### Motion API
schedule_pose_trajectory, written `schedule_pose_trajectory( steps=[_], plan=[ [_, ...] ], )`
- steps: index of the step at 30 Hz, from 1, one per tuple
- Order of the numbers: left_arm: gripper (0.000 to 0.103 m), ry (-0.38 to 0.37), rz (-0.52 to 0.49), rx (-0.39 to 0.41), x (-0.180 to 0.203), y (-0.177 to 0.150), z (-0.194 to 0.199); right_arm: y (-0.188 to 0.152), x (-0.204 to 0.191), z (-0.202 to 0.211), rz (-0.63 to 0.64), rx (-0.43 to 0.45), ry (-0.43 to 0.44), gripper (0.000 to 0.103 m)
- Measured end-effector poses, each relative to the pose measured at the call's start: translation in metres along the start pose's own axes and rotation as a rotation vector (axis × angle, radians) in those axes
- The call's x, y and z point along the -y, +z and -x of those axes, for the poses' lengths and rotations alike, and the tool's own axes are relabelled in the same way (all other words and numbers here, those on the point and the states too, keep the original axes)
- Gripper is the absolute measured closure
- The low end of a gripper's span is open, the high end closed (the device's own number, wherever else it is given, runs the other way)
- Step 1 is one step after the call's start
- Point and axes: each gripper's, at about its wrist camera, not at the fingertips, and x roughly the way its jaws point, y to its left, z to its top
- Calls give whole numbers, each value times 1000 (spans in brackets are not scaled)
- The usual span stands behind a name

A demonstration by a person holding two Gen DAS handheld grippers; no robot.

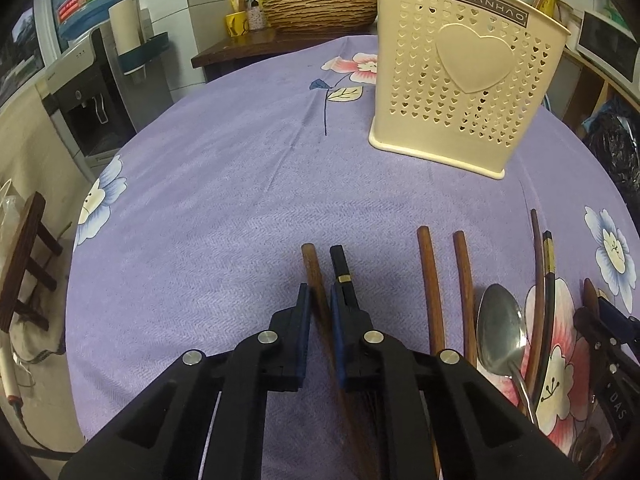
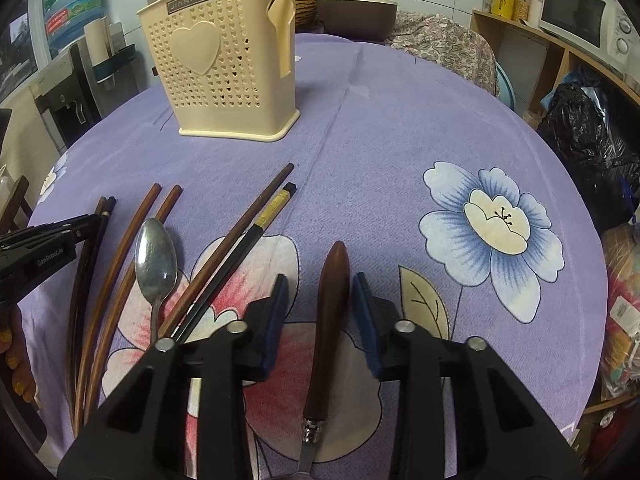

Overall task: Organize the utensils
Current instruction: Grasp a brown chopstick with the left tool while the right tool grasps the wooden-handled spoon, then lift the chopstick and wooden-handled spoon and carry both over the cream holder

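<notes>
My left gripper (image 1: 320, 304) narrowed around a brown chopstick (image 1: 316, 280), black chopstick (image 1: 340, 264) beside, my right gripper (image 2: 320, 300) wide open astride a wooden-handled utensil (image 2: 330, 320), both low over the tablecloth (image 2: 380, 152).

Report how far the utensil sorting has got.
Barely begun. The cream holder shows just one stick-like tip at its rim. In hand: the left hand-held gripper is nearly closed around a brown chopstick; the right hand-held gripper straddles a wooden-handled utensil, open. Left on the cloth: spoon, other chopsticks.

"JIANHAO" on cream holder (image 2: 224, 68); "GenRoboLAI" on left claw (image 2: 92, 220)
</notes>
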Motion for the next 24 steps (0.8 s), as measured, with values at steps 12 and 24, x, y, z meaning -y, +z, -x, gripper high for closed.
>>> schedule_pose_trajectory(
  steps=[12, 24],
  plan=[
    [94, -15, -1, 4, 2, 5, -3, 6, 7, -2, 31, -27, 47, 86],
    [95, -51, 49, 145, -15, 25, 37, 22, 20, 42, 33, 124, 111, 86]
  ],
)
